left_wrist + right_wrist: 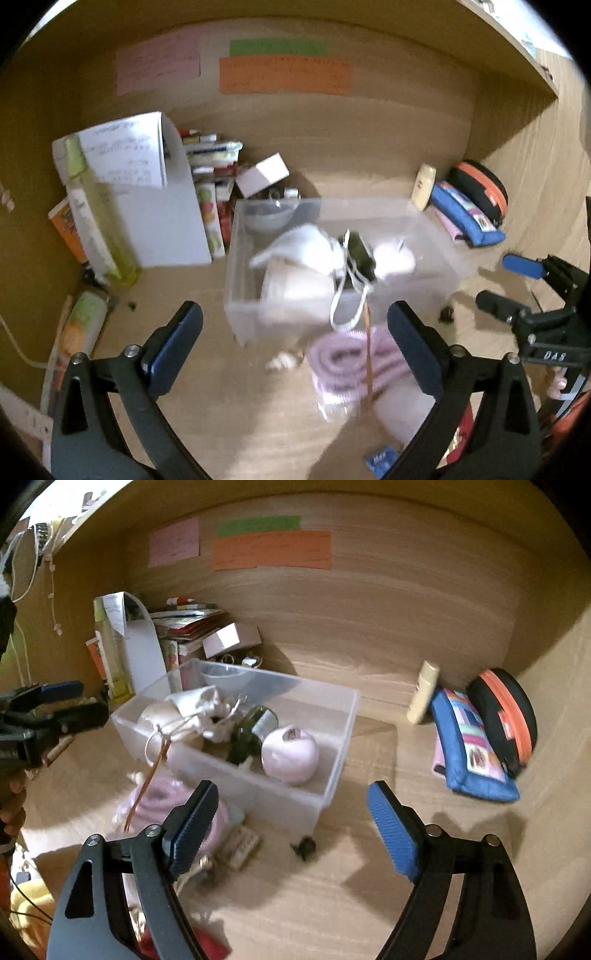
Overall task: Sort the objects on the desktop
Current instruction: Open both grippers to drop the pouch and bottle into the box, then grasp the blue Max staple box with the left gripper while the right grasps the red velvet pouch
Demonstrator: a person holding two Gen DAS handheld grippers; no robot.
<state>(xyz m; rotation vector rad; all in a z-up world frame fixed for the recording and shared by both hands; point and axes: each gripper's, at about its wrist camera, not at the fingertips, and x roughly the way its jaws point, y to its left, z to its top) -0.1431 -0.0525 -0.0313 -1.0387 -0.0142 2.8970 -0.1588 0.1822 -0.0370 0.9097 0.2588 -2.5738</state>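
A clear plastic bin (pixel 240 280) (pixel 332 775) stands mid-desk. It holds a white drawstring pouch (pixel 306 251) (pixel 199 705), a dark green jar (pixel 255 727), a pale pink yarn ball (pixel 290 755) and a small bowl (pixel 225 677). In front of the bin lies a pink knitted roll (pixel 354 365) (pixel 166 805). My left gripper (pixel 295 314) is open, hanging before the bin with nothing between its blue pads. My right gripper (pixel 293 794) is open too, near the bin's front corner, empty. Each gripper shows in the other's view: the right gripper (pixel 506 284), the left gripper (pixel 74 701).
A blue pencil case (pixel 469 753), a black-and-orange case (pixel 506 716) and a cream tube (pixel 423 694) rest at the back right. Stacked books (pixel 214 173), a white folder (pixel 162 214) and a yellow-green bottle (pixel 99 218) crowd the back left. A small black clip (pixel 304 847) lies beside the bin.
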